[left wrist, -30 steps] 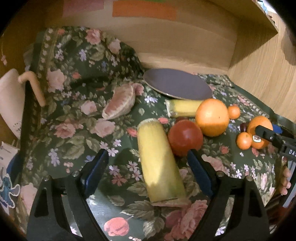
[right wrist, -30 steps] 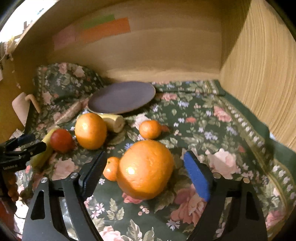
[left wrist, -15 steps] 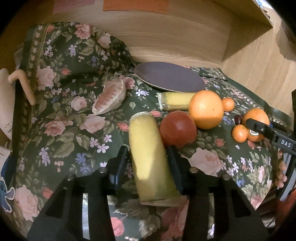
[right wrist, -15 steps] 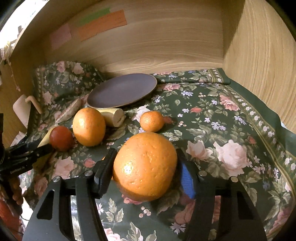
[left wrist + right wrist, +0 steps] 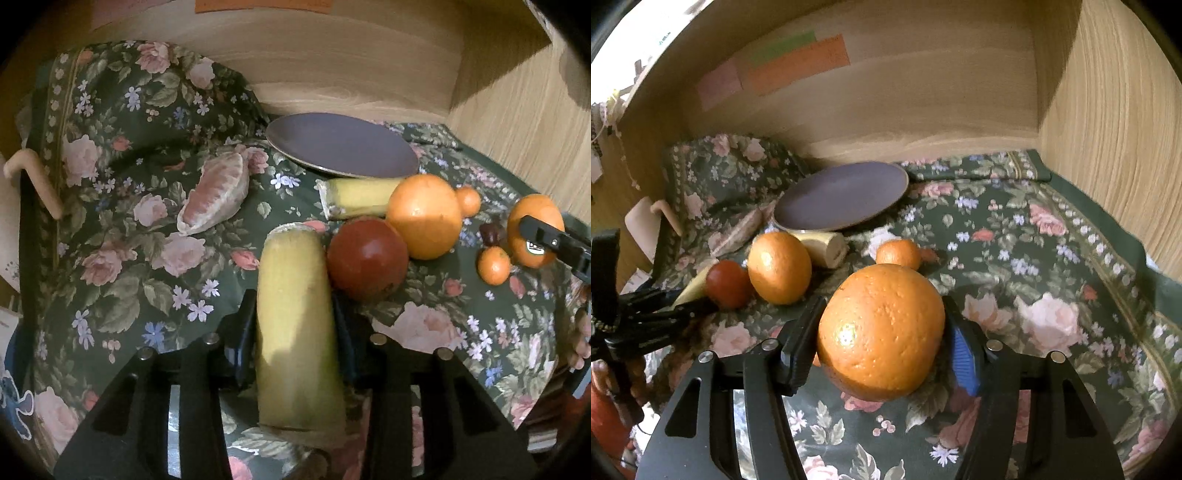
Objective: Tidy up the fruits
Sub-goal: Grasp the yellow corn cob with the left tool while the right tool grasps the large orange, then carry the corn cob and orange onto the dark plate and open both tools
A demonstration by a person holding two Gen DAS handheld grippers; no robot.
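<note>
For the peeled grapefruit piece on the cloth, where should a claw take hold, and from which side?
Grip the peeled grapefruit piece across its thick middle, coming from above. It lies on its side as a long wedge with thin, tapering ends, and the cloth beside it is free. It looks soft, so probably close gently.

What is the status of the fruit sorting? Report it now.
Done: nothing; the purple plate holds no fruit. In hand: the left gripper is shut on a banana piece, the right gripper on a large orange. Left on the cloth: tomato, second orange, small mandarin, other banana piece, peeled segment.
</note>
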